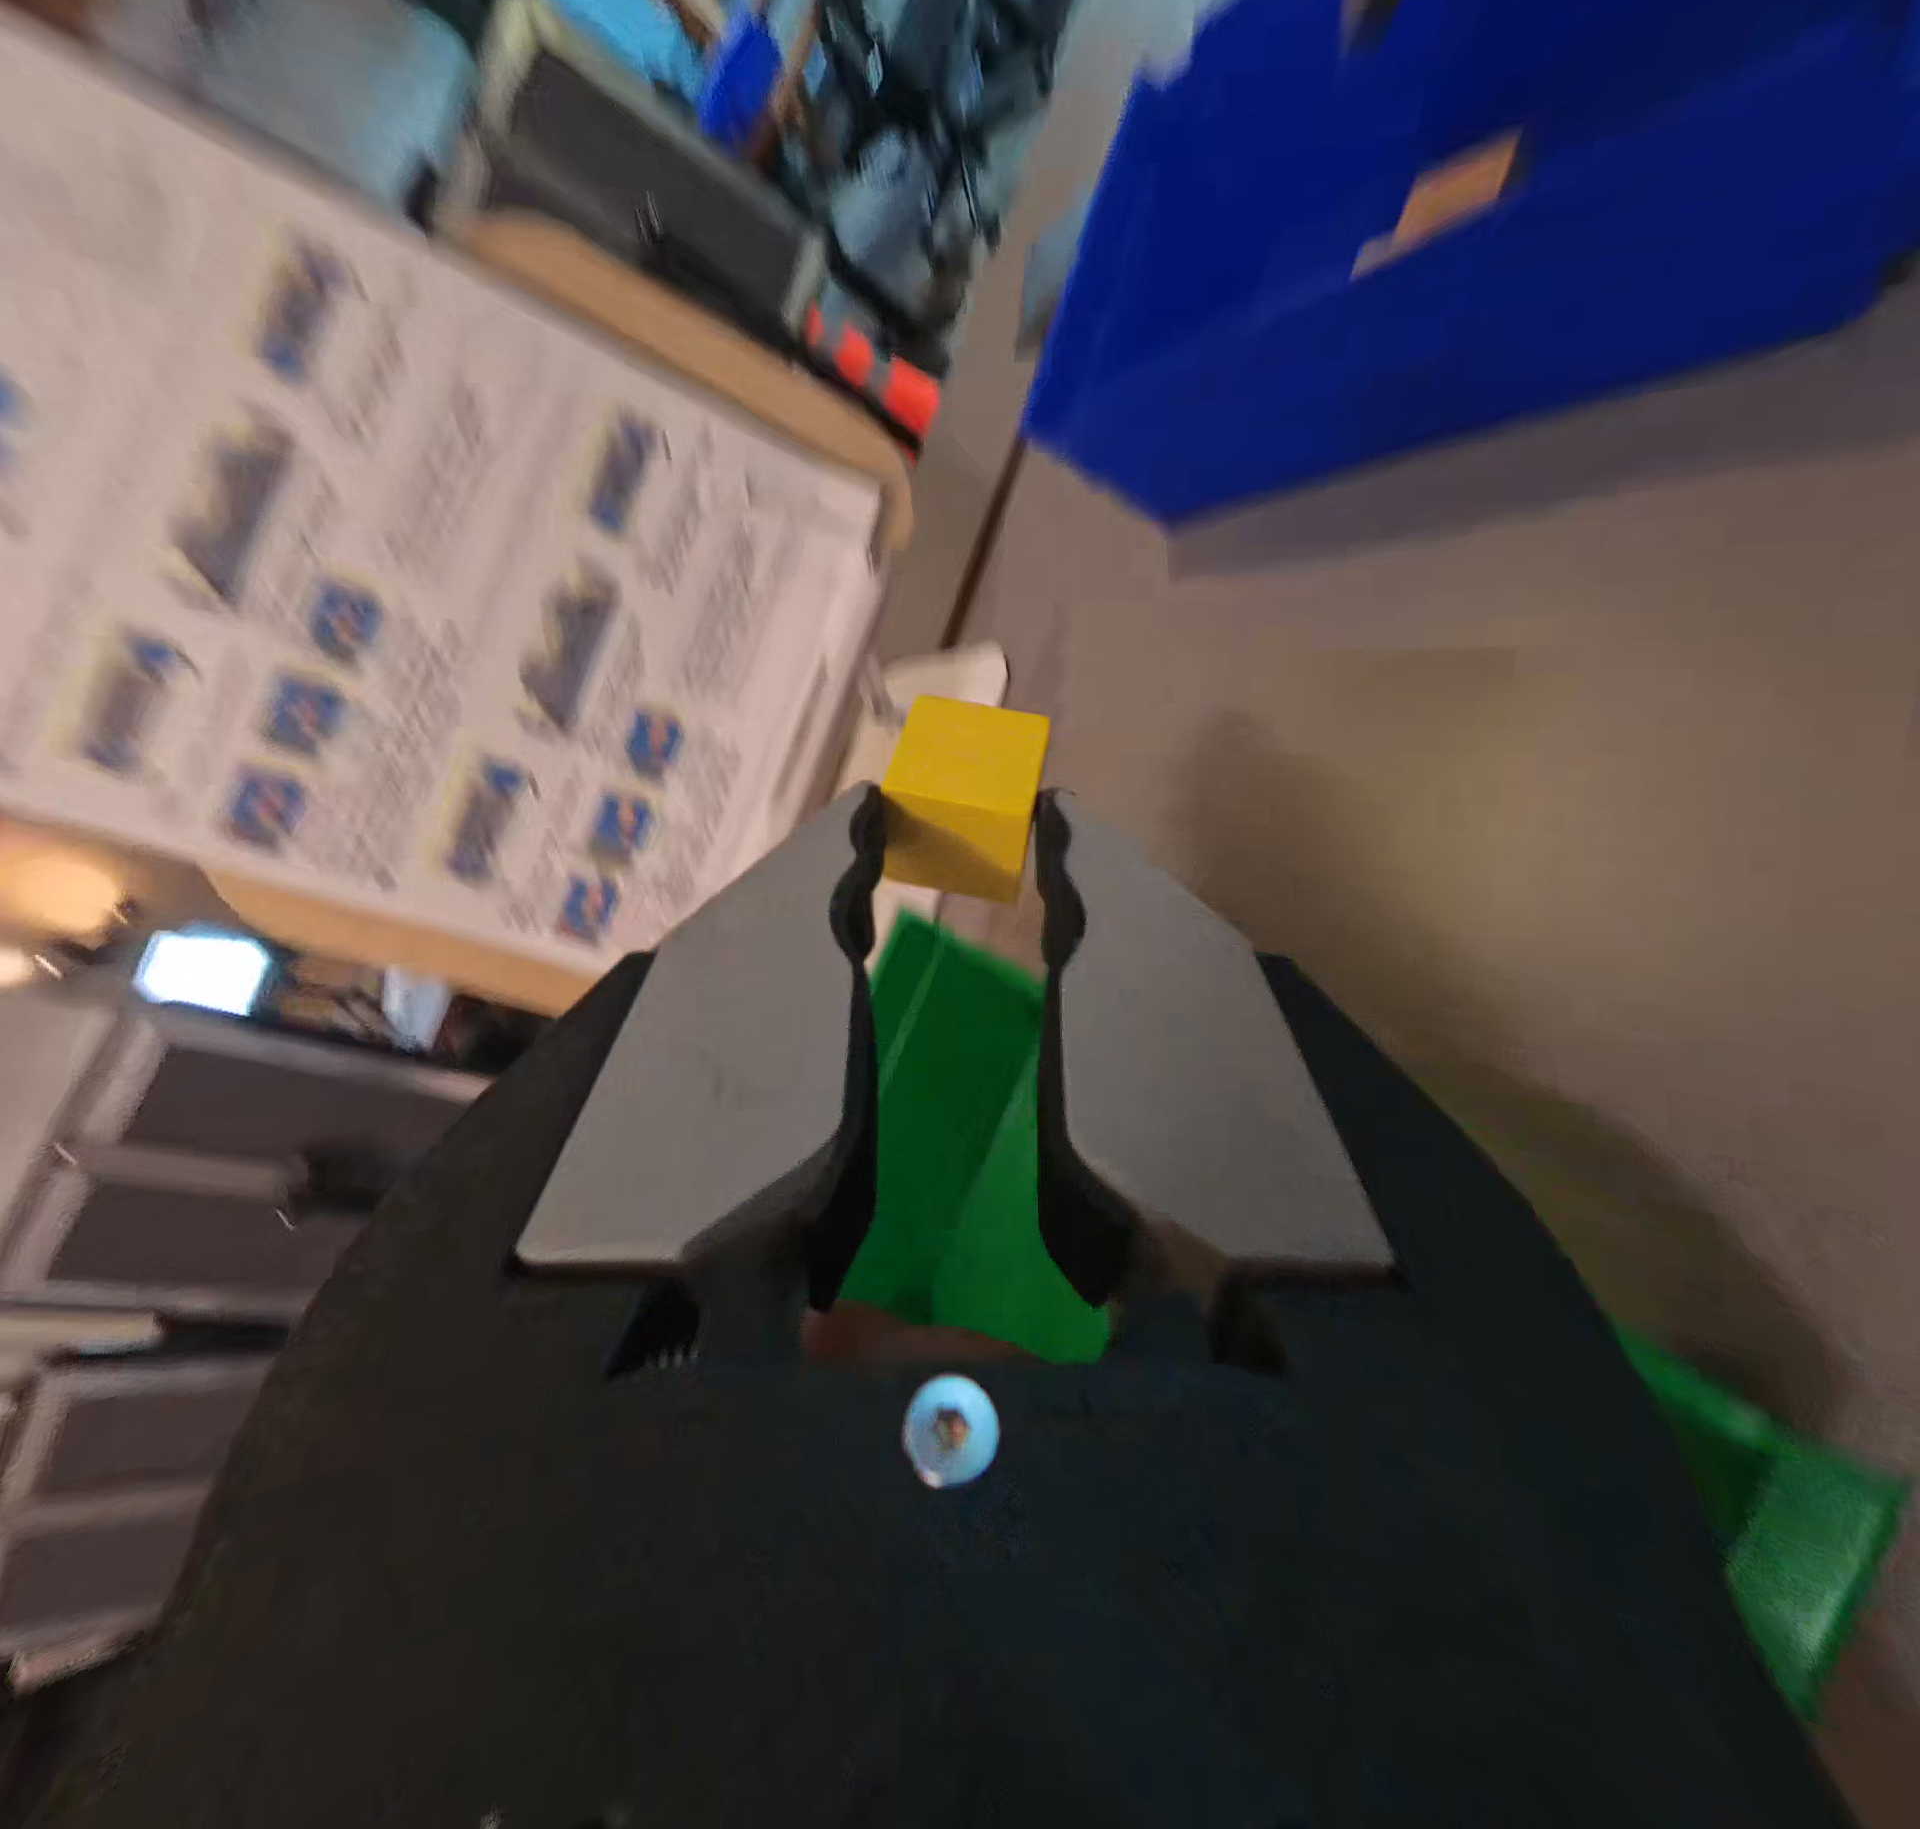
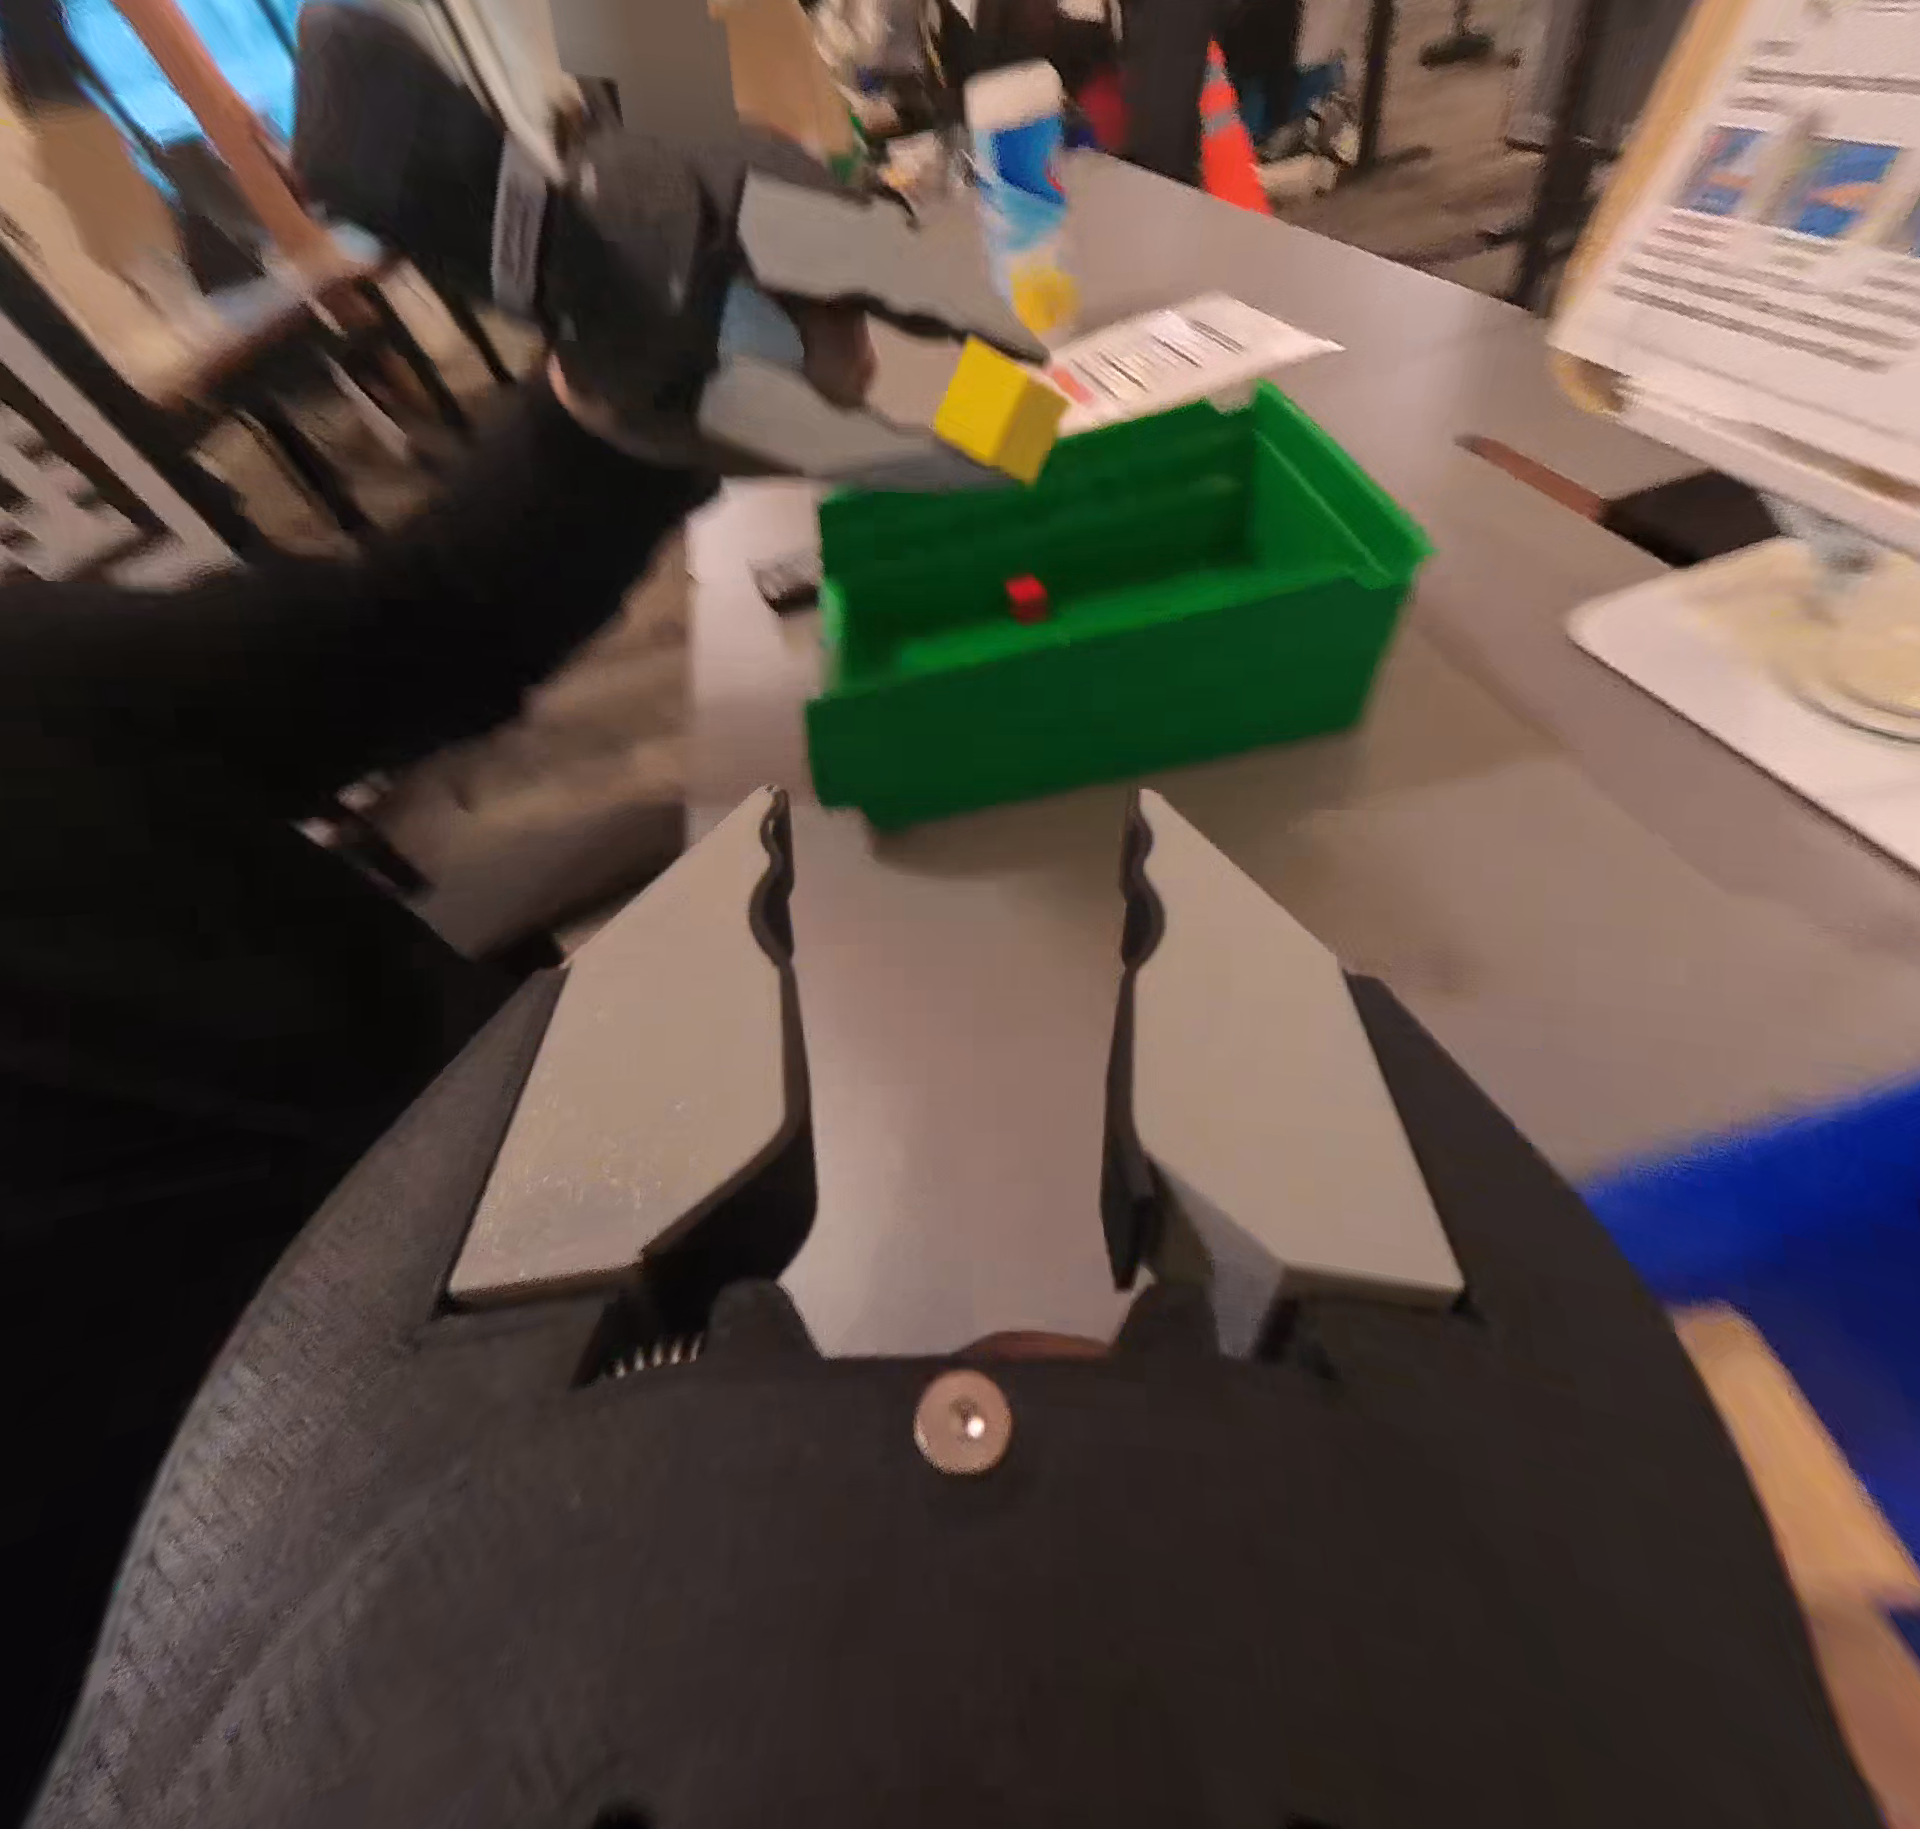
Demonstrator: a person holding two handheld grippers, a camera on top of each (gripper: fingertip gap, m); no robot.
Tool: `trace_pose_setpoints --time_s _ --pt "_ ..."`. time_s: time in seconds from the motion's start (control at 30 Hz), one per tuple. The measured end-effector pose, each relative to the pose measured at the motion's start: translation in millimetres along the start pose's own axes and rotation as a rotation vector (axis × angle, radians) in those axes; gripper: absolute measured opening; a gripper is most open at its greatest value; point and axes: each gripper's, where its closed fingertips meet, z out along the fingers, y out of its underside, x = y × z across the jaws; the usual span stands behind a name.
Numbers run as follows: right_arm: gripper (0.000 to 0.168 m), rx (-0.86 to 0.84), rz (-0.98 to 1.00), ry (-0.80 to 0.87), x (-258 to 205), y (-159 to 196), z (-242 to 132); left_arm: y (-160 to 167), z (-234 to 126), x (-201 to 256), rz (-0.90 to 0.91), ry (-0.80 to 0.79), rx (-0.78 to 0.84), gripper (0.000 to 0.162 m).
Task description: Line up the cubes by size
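Gripping a small yellow wooden cube (image 1: pixel 961 808) by two opposite faces at their very tips, the left tongs (image 1: pixel 958 823) hang above the far-left corner of an open green plastic bin (image 2: pixel 1101 730), which sits on the grey table (image 2: pixel 1351 896) near its left edge. A tiny red cube (image 2: pixel 1025 597) lies alone on the bin's floor, near the middle. The right tongs (image 2: pixel 954 823) wait wide and empty over the table, just short of the bin's near wall. Lowering the yellow cube well should mean levelling it first, since it looks tilted, setting it flat beside the red one, and releasing only once it rests.
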Motion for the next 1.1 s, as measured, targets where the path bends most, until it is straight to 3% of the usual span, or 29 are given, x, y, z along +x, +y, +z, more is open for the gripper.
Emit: trace_pose_setpoints --time_s 0.1,0.23,0.4,0.57,0.7,0.83,0.97,1.1 --pt "0.061 0.078 0.052 -0.102 -22.5 -21.8 31.9 -58.8 -4.6 19.8 0.108 -0.036 0.153 0.026" --pt "0.053 0.191 0.111 -0.249 -41.1 -46.2 43.0 -94.4 -9.3 36.6 0.152 -0.042 0.256 0.027" --pt "0.030 0.224 0.153 -0.338 -45.1 -50.8 44.7 -105.9 -16.1 40.1 0.124 -0.038 0.321 0.027" --pt "0.025 0.216 0.166 -0.355 -42.0 -47.9 48.1 -105.0 -11.6 38.8 0.062 -0.035 0.347 0.027" --pt "0.025 0.157 0.121 -0.265 -30.1 -37.0 41.2 -92.1 -1.7 48.1 0.033 -0.005 0.285 0.027" --pt "0.024 0.004 -0.042 -0.042 9.5 -14.5 -3.2 -54.9 -2.8 53.5 -0.034 0.068 0.133 0.021" --pt "0.025 -0.388 -0.285 0.347 92.5 36.3 -72.0 15.2 -10.7 47.8 -0.114 0.151 -0.119 0.027" --pt "0.025 -0.788 -0.443 0.450 140.0 92.6 -122.7 80.9 -25.7 41.5 -0.192 0.211 -0.348 0.036"
